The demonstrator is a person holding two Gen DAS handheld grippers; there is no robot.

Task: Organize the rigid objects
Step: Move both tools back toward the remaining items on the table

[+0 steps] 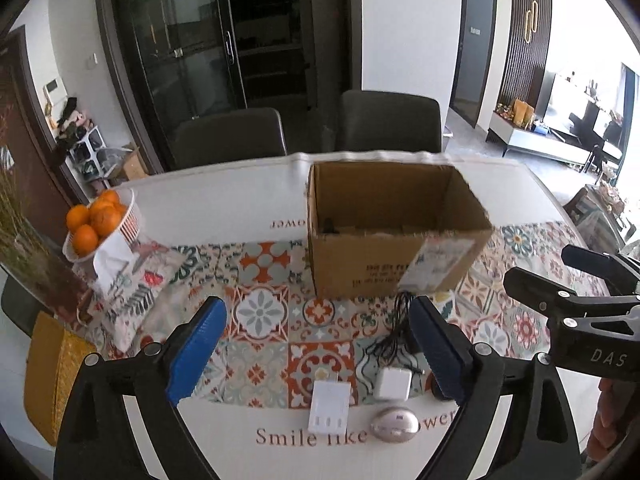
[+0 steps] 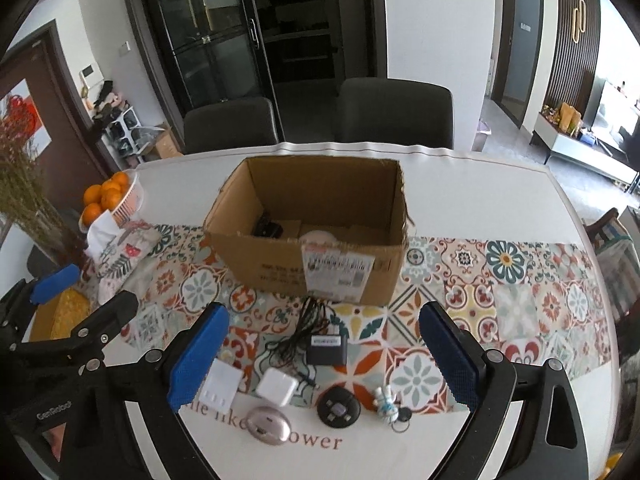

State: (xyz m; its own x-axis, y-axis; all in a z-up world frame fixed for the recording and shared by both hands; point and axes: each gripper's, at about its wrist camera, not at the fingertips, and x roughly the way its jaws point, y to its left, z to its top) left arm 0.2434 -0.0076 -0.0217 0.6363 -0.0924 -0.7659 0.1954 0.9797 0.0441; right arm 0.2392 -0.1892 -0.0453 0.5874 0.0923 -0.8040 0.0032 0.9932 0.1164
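Right wrist view: both the right hand-held gripper [image 2: 320,354] and the left hand-held gripper [image 1: 318,350] hover spread and empty; the small gadgets line the surface [image 2: 500,192] edge, within reach of the cardboard box [image 2: 316,276], likely their destination.

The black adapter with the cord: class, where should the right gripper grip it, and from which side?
Grip the black adapter across its two short side faces, coming from above. The body lies flat and boxy; its cord trails toward the cardboard box, so the open right gripper avoids it.

A white table [image 2: 480,184] carries a patterned runner [image 2: 520,280] across mid-frame. An open cardboard box [image 2: 320,272] stands at centre, an orange basket [image 2: 128,204] at left, small devices along the lower edge.
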